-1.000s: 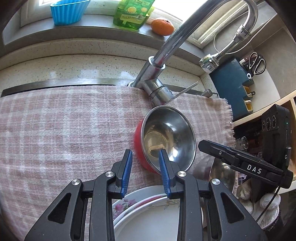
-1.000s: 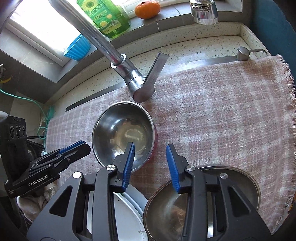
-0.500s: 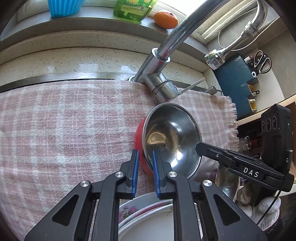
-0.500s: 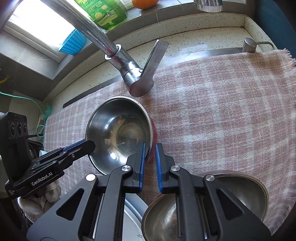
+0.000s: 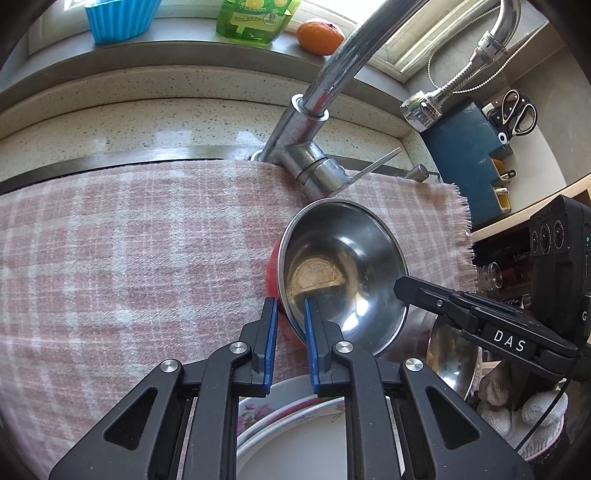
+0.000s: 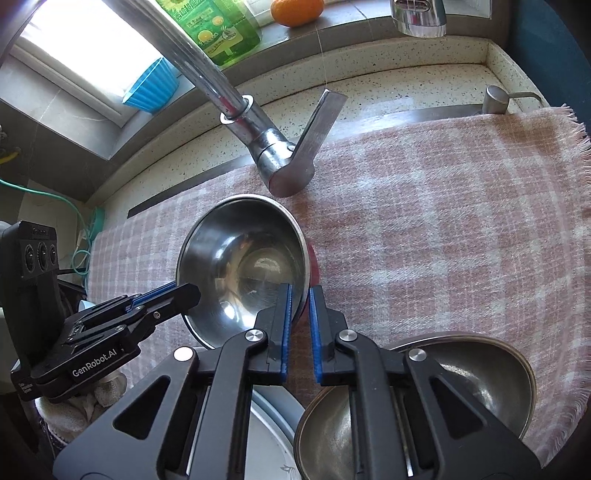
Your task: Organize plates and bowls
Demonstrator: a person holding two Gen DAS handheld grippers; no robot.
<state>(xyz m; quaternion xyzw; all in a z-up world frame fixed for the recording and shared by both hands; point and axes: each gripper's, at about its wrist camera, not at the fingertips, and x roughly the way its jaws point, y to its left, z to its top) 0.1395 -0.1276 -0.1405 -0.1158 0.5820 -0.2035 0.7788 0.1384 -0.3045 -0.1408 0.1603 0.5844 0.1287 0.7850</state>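
Observation:
A steel bowl (image 5: 343, 266) with a red outside sits on the pink checked cloth (image 5: 129, 258) just in front of the tap. My left gripper (image 5: 289, 310) is shut on the bowl's near left rim, one blue pad inside and one outside. In the right wrist view the same bowl (image 6: 243, 266) has my right gripper (image 6: 301, 295) shut on its near right rim. Each gripper shows in the other's view: the right gripper (image 5: 461, 314) and the left gripper (image 6: 162, 301) at opposite sides of the bowl.
White plates (image 5: 295, 424) with a flower pattern lie under my left gripper. A second steel bowl (image 6: 472, 384) sits near right on the cloth. The tap (image 6: 266, 155) arches over the bowl. A green bottle (image 5: 255, 18), an orange (image 5: 319, 37) and a blue cup (image 5: 118, 18) stand on the sill.
Both grippers' jaws have shut from wide apart onto the bowl's rim, one on each side. The bowl has stayed in about the same spot.

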